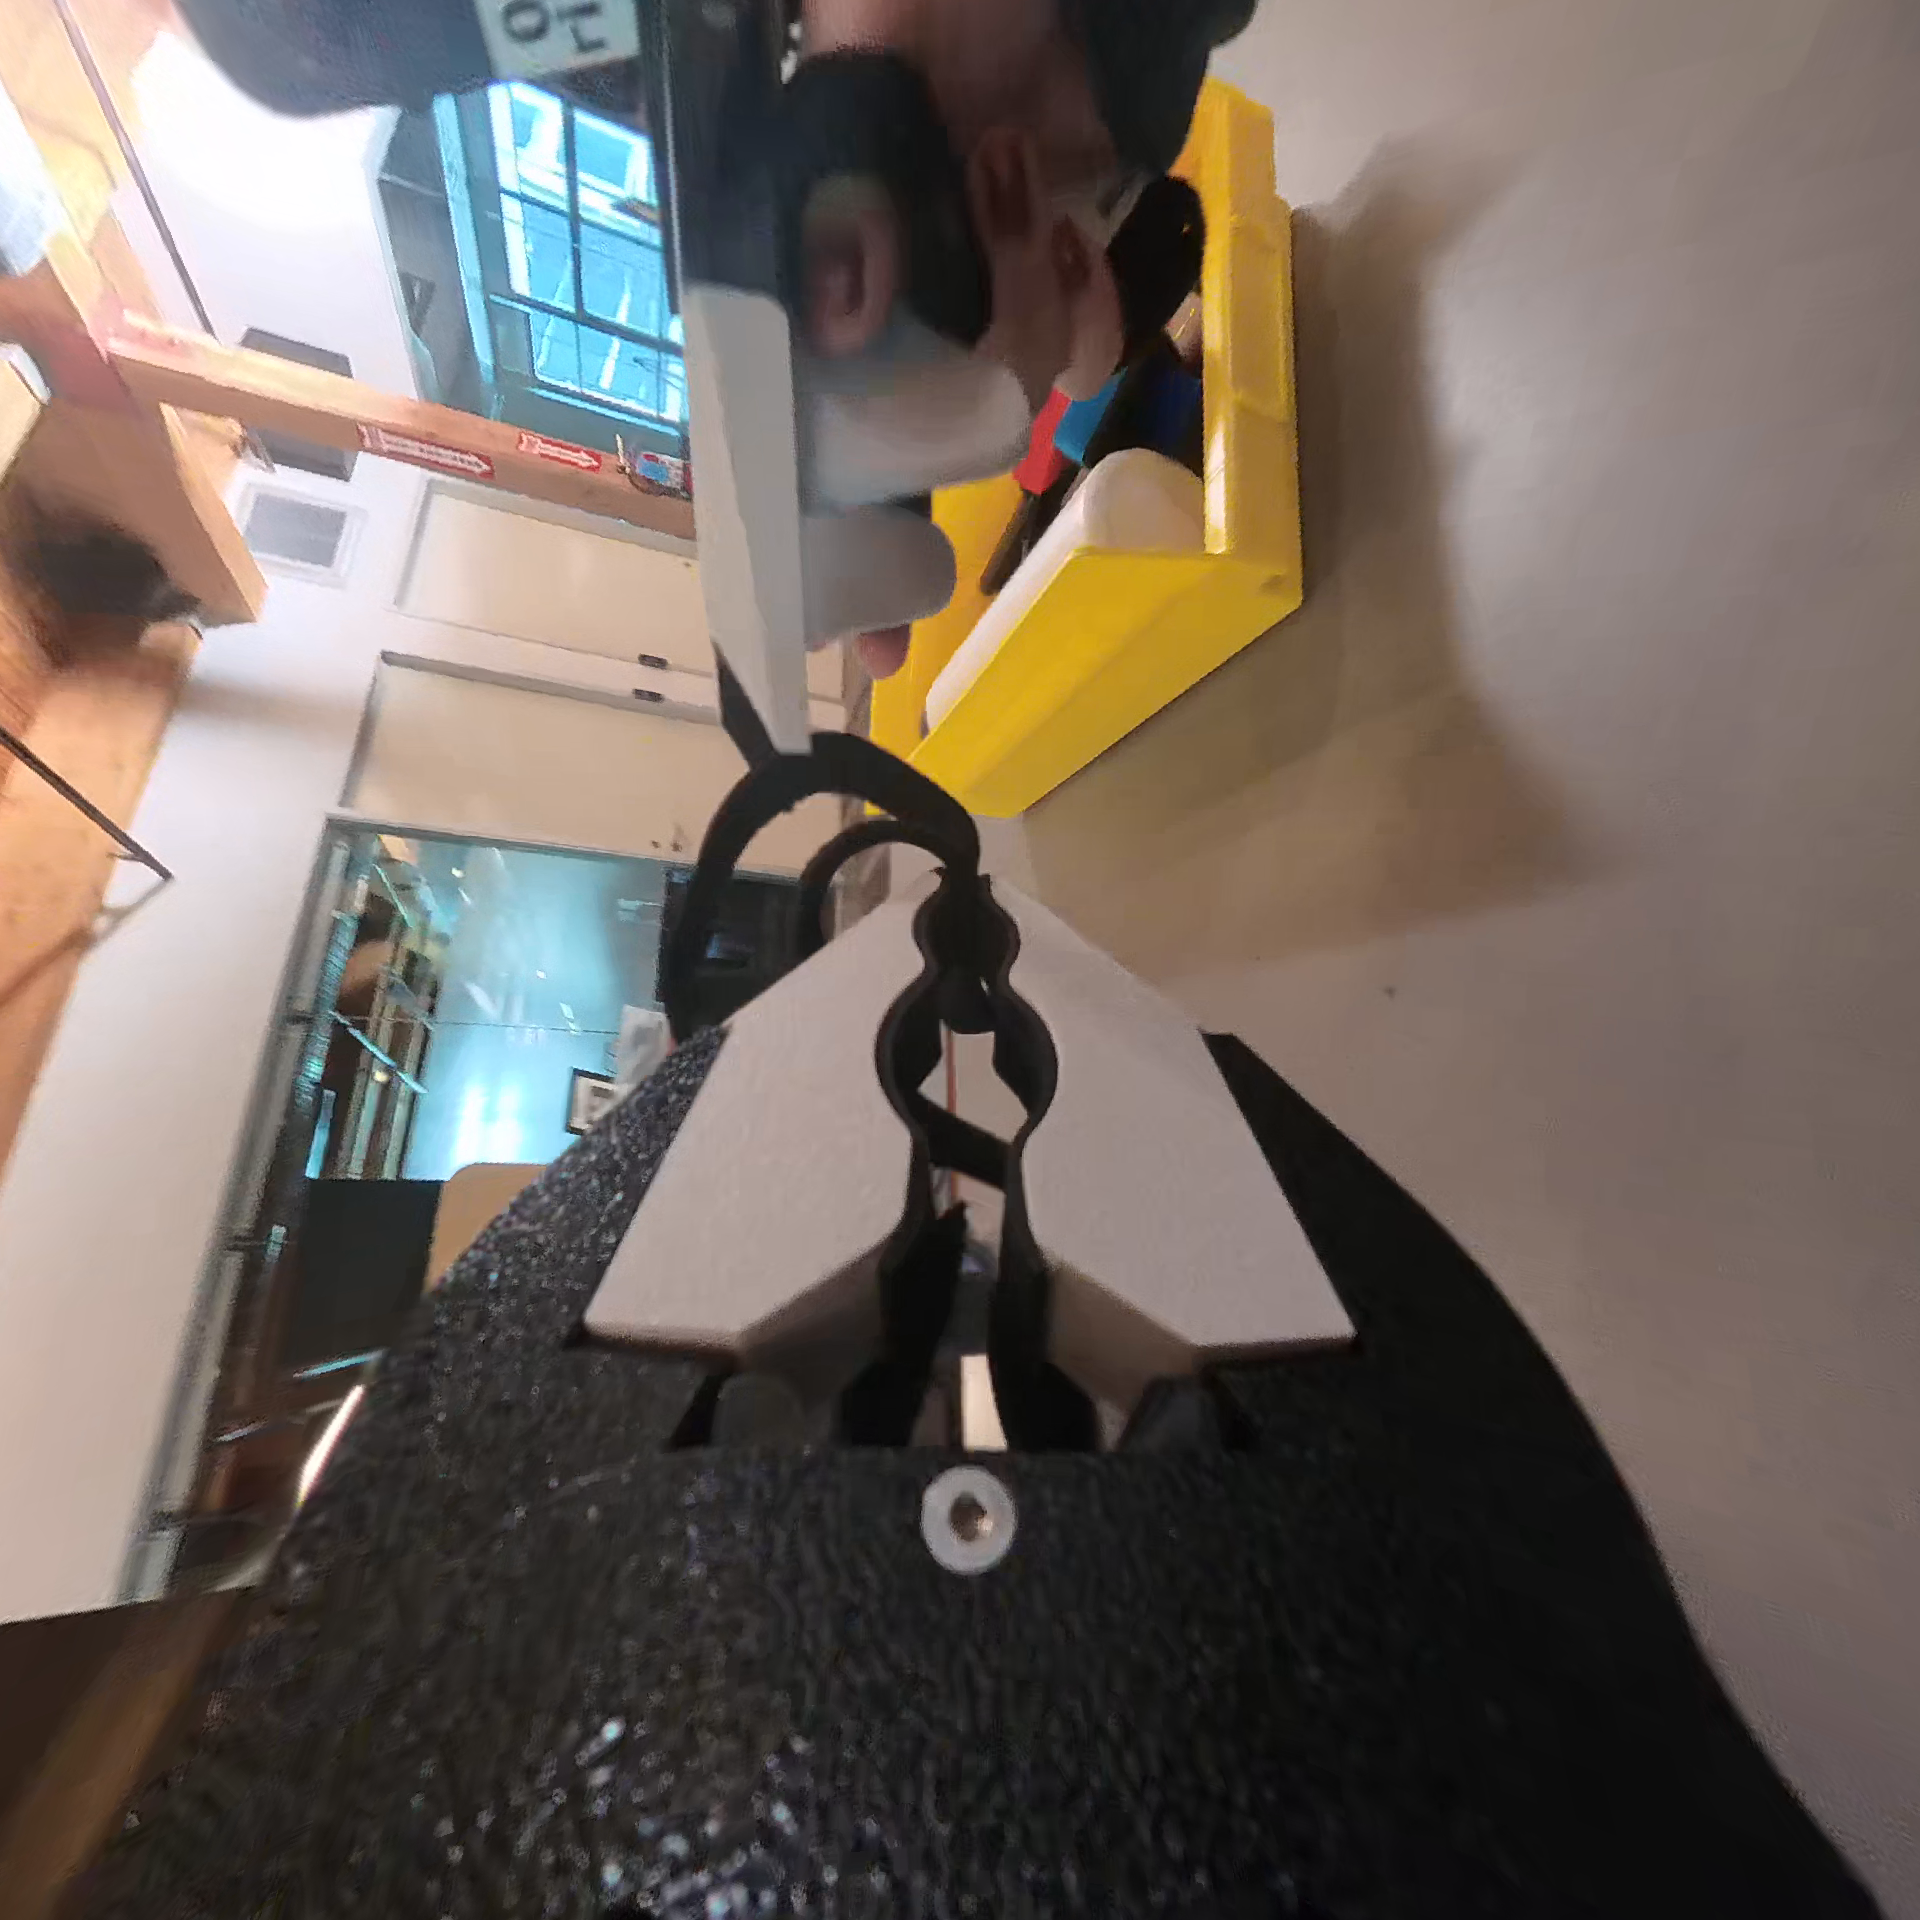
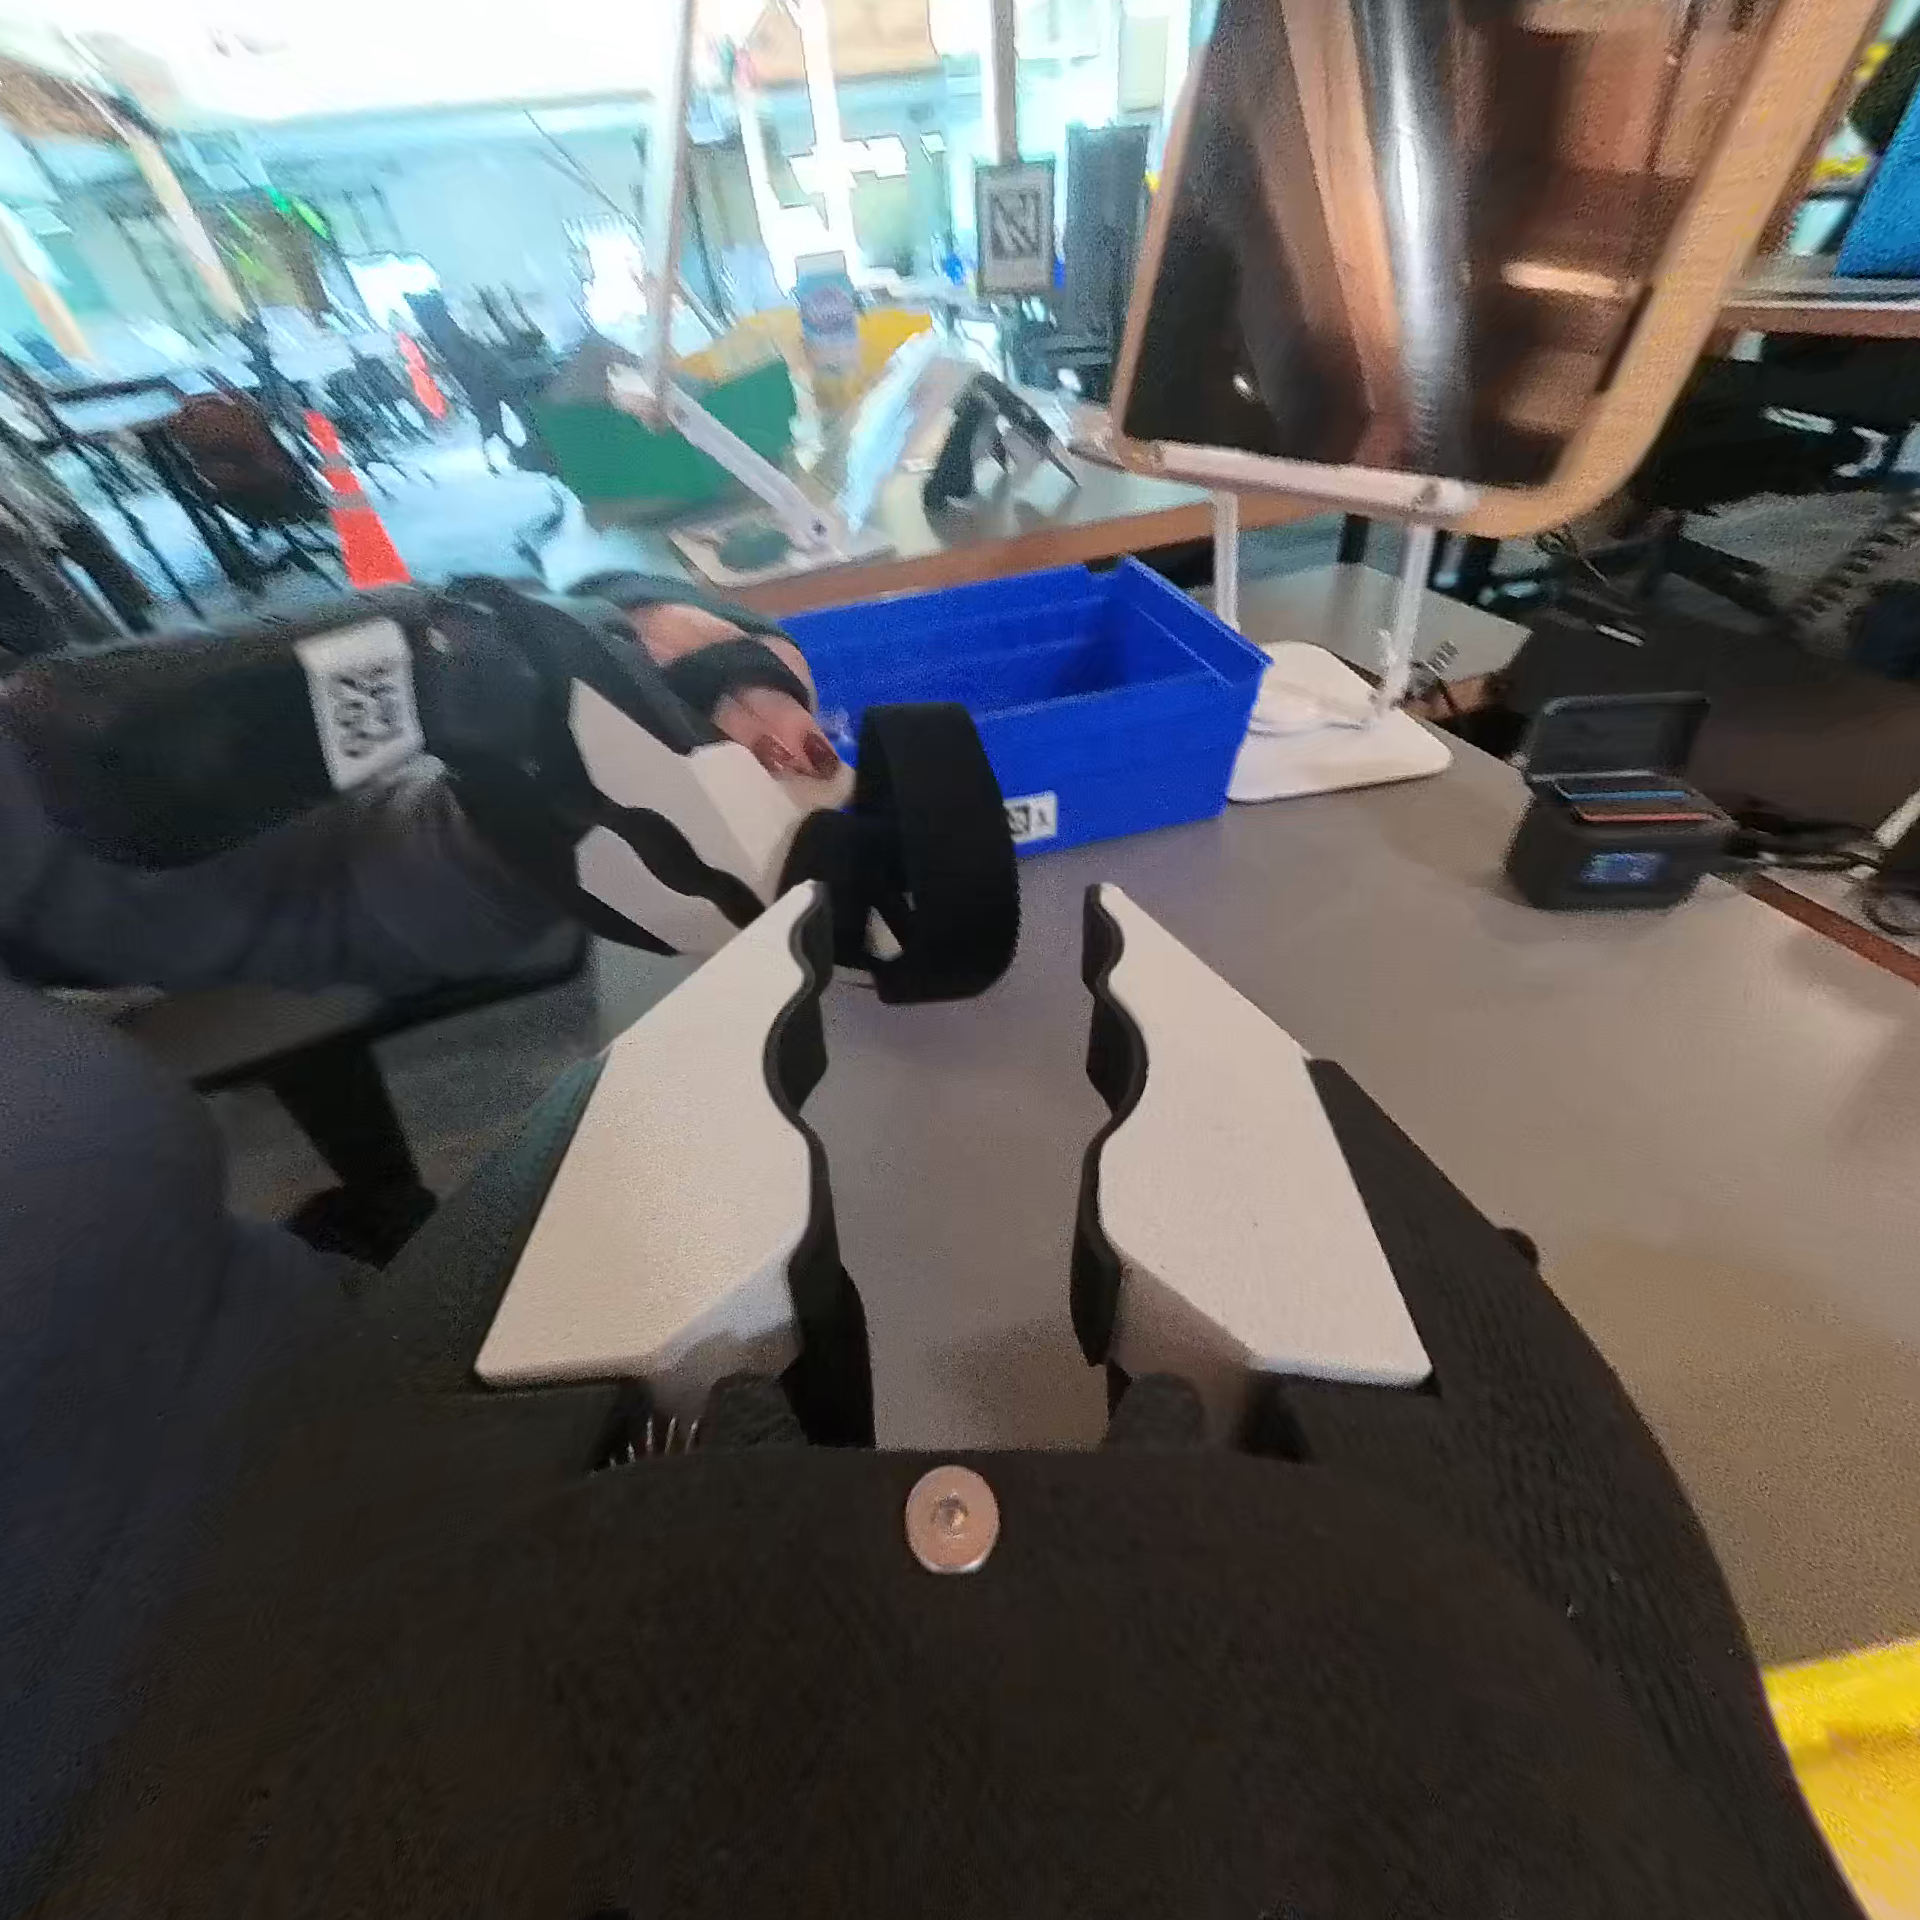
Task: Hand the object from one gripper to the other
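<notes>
A black strap loop (image 1: 883,774) is pinched between the closed fingers of my left gripper (image 1: 961,904), which holds it in the air above the table. In the right wrist view the same strap loop (image 2: 935,831) hangs just beyond my right gripper (image 2: 951,904), whose jaws stand wide open with the loop's lower part level with the fingertips. The left gripper (image 2: 805,847) comes in from the left there, held by a gloved hand. In the left wrist view a white finger (image 1: 743,499) of the right gripper reaches down and touches the top of the loop.
A yellow bin (image 1: 1101,655) with a white block and coloured tools sits on the table behind the strap. A blue bin (image 2: 1122,748), a white stand base (image 2: 1340,738) and a black case (image 2: 1610,821) stand on the grey table (image 2: 1455,1091). The black case (image 2: 1610,821) lies around 35 cm away from my right fingertips.
</notes>
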`<action>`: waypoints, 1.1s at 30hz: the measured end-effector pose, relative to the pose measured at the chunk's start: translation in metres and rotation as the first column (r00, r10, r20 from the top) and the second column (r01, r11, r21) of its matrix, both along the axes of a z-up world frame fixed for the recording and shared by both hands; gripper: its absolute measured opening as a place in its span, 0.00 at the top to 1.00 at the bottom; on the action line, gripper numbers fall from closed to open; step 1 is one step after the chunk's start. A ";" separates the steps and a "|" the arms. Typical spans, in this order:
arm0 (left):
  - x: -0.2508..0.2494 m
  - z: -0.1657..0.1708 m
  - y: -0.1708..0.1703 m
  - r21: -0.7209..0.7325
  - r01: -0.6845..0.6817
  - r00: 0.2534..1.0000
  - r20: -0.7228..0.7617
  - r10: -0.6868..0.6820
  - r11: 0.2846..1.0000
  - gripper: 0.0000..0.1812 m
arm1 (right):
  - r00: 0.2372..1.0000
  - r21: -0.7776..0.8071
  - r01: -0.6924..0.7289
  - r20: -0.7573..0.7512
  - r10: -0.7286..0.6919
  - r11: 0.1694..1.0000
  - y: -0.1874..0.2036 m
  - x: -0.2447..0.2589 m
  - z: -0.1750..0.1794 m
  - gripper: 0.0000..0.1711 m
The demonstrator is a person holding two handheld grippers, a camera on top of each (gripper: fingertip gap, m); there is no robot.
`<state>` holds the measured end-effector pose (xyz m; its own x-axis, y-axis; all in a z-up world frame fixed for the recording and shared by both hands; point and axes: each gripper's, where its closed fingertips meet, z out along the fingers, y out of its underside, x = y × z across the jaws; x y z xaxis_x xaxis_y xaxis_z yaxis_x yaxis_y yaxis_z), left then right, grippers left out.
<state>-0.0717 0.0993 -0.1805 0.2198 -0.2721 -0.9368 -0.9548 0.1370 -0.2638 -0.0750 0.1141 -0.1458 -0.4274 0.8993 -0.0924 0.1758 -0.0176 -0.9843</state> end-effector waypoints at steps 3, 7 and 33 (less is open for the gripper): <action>0.003 -0.002 -0.002 0.044 0.009 0.993 -0.121 -0.004 0.999 1.00 | 0.999 0.051 0.000 0.045 -0.002 0.999 -0.006 -0.001 -0.009 0.77; 0.006 -0.005 -0.003 0.077 0.017 0.976 -0.219 0.000 0.997 1.00 | 0.997 0.067 -0.026 0.070 0.021 0.997 -0.013 0.000 -0.013 0.88; -0.020 0.038 0.006 -0.238 0.320 0.250 0.955 0.161 0.917 0.60 | 0.827 0.775 0.561 -0.539 0.159 -0.290 0.004 -0.001 0.018 1.00</action>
<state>-0.0920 0.1057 -0.1424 0.8241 -0.5560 0.1085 0.0465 -0.1245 -0.9911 -0.0757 0.1185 -0.1279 0.1546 -0.2419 0.9579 0.1680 0.9619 0.2158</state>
